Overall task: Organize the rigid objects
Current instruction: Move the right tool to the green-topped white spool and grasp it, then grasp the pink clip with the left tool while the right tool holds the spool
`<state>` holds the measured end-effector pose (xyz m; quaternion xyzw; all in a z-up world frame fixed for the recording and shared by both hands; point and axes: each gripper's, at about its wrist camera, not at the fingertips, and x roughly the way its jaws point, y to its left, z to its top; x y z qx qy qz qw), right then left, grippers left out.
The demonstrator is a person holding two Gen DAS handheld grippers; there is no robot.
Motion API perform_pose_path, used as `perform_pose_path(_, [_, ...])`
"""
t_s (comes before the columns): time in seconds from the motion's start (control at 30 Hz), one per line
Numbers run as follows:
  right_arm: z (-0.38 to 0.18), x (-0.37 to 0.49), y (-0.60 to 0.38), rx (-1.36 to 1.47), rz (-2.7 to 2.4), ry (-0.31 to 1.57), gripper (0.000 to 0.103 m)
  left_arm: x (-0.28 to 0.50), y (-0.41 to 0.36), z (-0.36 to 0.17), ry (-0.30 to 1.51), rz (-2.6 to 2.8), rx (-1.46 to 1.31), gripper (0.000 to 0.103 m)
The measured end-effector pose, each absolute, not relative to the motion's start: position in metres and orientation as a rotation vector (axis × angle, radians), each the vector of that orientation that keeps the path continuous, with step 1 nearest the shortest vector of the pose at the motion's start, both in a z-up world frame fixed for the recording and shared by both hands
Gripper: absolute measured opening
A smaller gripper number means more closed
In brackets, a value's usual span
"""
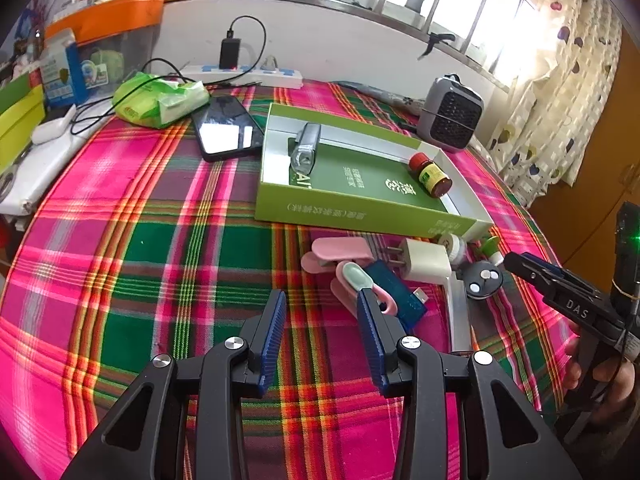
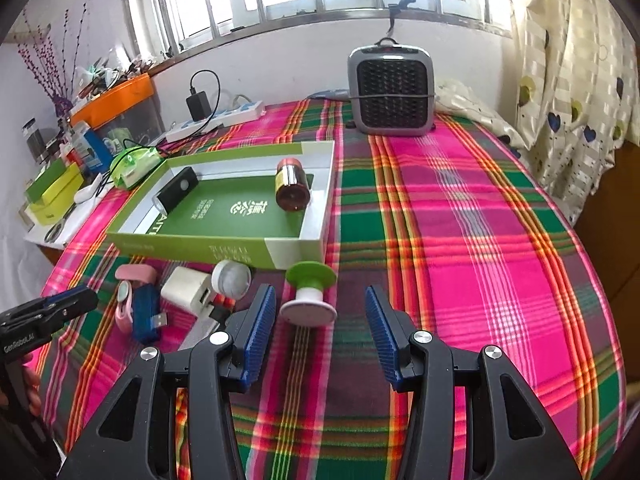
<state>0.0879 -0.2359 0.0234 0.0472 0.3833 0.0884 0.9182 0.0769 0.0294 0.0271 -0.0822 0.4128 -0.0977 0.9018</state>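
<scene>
A green box tray (image 2: 296,250) lies on the plaid cloth with a flashlight (image 2: 176,194) and a red-capped brown bottle (image 2: 292,188) inside. Loose items lie in front of it: a pink clip (image 1: 340,250), a blue USB stick (image 1: 396,292), a white charger plug (image 1: 424,260), a black round piece (image 1: 482,280) and a green-and-white spool (image 2: 308,292). My left gripper (image 1: 322,300) is open and holds nothing, its right fingertip beside the pink-and-teal piece (image 1: 352,276). My right gripper (image 2: 320,296) is open, and the spool lies between its tips, nearer the left finger, with no pad pressing it.
A phone (image 1: 228,128), a green wipes pack (image 1: 160,100) and a power strip (image 1: 248,72) lie behind the tray. A grey heater (image 2: 390,92) stands at the back. Clutter and an orange-lidded bin (image 1: 108,20) fill the far left. A curtain (image 2: 576,80) hangs at right.
</scene>
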Motion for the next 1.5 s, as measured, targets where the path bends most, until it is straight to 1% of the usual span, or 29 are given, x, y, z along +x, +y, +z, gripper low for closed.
perform_pose_path(0.63, [0.005, 0.121, -0.229, 0.078, 0.191, 0.882, 0.048, 0.082, 0.017, 0.021, 0.887, -0.244, -0.191, 0.036])
perform_pose_path(0.8, [0.003, 0.124, -0.229, 0.064, 0.17, 0.895, 0.048, 0.084, 0.008, 0.019, 0.9, -0.258, -0.188, 0.039])
perform_pose_path(0.93, [0.002, 0.123, -0.233, 0.045, 0.145, 0.894, 0.048, 0.085, 0.004, 0.017, 0.909, -0.249, -0.18, 0.04])
perform_pose_path(0.97, [0.002, 0.123, -0.234, 0.039, 0.14, 0.892, 0.047, 0.085, 0.003, 0.017, 0.91, -0.246, -0.177, 0.04])
perform_pose_path(1.03, [0.002, 0.122, -0.235, 0.04, 0.133, 0.886, 0.037, 0.086, 0.0, 0.017, 0.913, -0.24, -0.17, 0.04])
perform_pose_path(1.07, [0.003, 0.122, -0.236, 0.047, 0.131, 0.884, 0.035, 0.086, -0.002, 0.017, 0.913, -0.24, -0.161, 0.04])
perform_pose_path(1.5, [0.002, 0.12, -0.239, 0.074, 0.161, 0.882, 0.035, 0.087, -0.002, 0.015, 0.913, -0.154, -0.091, 0.04])
